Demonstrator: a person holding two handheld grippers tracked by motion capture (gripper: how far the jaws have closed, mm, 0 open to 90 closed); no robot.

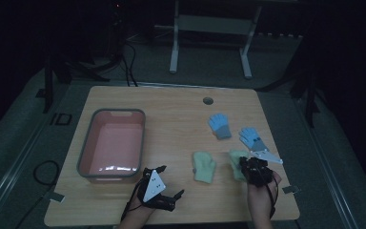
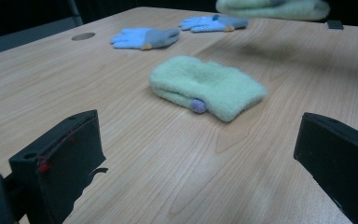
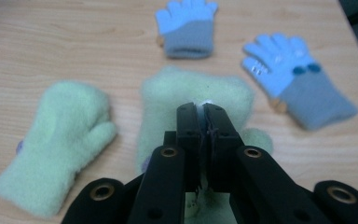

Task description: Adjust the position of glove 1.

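Wooden table (image 1: 171, 114): right claw (image 3: 203, 109) pinches one green mitten (image 3: 196, 93); left claw (image 2: 200, 154) gapes.

1. Bin (image 1: 112, 143) sits on the left half of the table (image 1: 171, 102).
2. Two mittens (image 1: 203, 166) (image 1: 236, 160) lie side by side toward the near right.
3. Two gloves (image 1: 219, 126) (image 1: 253, 139) lie just behind them, farther back.

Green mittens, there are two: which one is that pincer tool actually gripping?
The right-hand green mitten: the right gripper is shut on its edge. The left-hand green mitten lies free on the table.
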